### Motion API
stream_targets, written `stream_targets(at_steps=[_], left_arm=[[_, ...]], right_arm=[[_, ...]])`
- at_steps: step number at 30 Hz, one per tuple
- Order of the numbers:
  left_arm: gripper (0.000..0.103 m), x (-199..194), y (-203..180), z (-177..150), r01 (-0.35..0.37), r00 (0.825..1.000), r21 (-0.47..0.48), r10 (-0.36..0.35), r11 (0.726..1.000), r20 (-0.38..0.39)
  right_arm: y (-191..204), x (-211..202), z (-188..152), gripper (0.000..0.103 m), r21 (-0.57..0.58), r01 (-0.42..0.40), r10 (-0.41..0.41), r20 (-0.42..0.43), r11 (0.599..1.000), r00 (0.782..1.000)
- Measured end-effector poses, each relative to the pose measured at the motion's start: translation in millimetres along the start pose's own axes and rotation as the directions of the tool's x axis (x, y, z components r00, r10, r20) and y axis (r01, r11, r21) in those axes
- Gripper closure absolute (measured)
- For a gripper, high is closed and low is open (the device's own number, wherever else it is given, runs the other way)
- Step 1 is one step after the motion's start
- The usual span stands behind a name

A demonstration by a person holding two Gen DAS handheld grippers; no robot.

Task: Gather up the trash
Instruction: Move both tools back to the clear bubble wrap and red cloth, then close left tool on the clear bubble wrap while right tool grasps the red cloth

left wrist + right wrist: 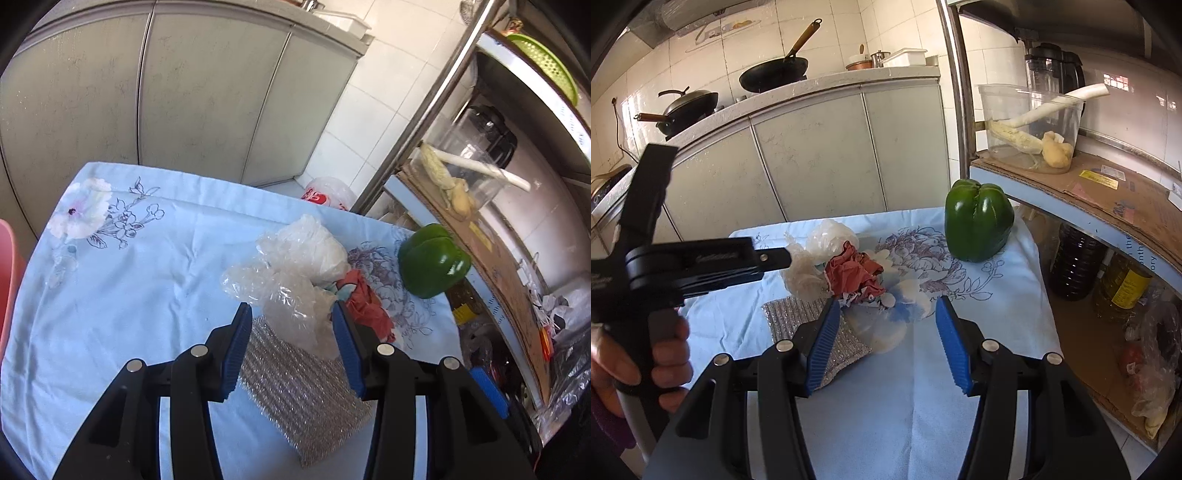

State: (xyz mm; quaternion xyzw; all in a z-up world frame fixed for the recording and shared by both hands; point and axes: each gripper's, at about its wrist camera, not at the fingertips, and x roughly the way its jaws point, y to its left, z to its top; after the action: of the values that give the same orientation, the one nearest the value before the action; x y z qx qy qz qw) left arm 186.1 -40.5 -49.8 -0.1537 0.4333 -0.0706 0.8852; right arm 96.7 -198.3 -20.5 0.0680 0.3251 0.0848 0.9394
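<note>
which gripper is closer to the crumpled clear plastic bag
Left. The left gripper has its open fingers on either side of the crumpled clear plastic bag. The right gripper is open and set back from it, nearer the red wrapper.

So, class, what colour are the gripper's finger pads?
Blue, with a ribbed surface; the pads show best in the right wrist view.

blue floral tablecloth [886, 424], green pepper [979, 221], crumpled trash [855, 275]
</note>
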Motion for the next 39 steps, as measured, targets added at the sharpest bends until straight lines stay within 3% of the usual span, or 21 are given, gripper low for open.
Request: stream_targets(at_steps=[3, 7, 12, 15, 16, 28, 30, 32, 39], left_arm=[[0.058, 14.7, 0.4, 1.8, -0.006, 1.000, -0.023, 0.005, 1.000, -0.026], [0.060, 19.5, 8.1, 0.7, 0.002, 1.000, -0.037, -0.002, 0.999, -0.005], [0.090, 15.3, 20.6, -5.5, 0.008, 1.000, -0.023, -0.009, 1.000, -0.003], [0.094, 6.6, 26.6, -9.9, 0.016, 1.000, -0.019, -0.016, 1.000, 0.007], [0.103, 1.6, 28.8, -11.8, 0.012, 1.000, -0.005, -0.012, 1.000, 0.017], [0.101, -42.3, 54.5, -21.1, 0.044, 0.996, 0.011, -0.045, 0.999, 0.081], [0.081, -41.8, 54.3, -17.1, 0.049, 0.995, 0.013, -0.050, 0.999, 0.082], [0.068, -39.0, 53.0, -11.8, 0.062, 0.995, -0.003, -0.062, 0.998, 0.079], [0.065, 2.6, 34.4, 6.0, 0.082, 0.997, -0.053, -0.082, 0.995, 0.003]], right_arm=[[0.1, 3.2, -1.4, 0.048, -0.004, -0.005, 0.005, -0.011, 1.000, 1.000], [0.5, 7.7, -1.5, 0.048, -0.012, -0.019, 0.018, -0.030, 1.000, 0.999], [0.3, 13.2, -1.5, 0.048, 0.013, -0.046, 0.047, -0.052, 0.999, 0.998], [1.1, 18.2, 0.4, 0.048, 0.029, -0.076, 0.078, -0.067, 0.997, 0.995], [1.4, 20.1, 1.1, 0.048, 0.034, -0.085, 0.087, -0.070, 0.996, 0.994], [-0.1, 55.5, 30.0, 0.048, 0.078, -0.132, 0.139, -0.098, 0.988, 0.985], [0.8, 64.6, 38.8, 0.048, 0.060, -0.127, 0.133, -0.103, 0.990, 0.986], [1.2, 74.3, 47.2, 0.048, 0.044, -0.120, 0.124, -0.105, 0.992, 0.987], [2.3, 107.8, 59.5, 0.048, 0.040, -0.110, 0.115, -0.150, 0.993, 0.982]])
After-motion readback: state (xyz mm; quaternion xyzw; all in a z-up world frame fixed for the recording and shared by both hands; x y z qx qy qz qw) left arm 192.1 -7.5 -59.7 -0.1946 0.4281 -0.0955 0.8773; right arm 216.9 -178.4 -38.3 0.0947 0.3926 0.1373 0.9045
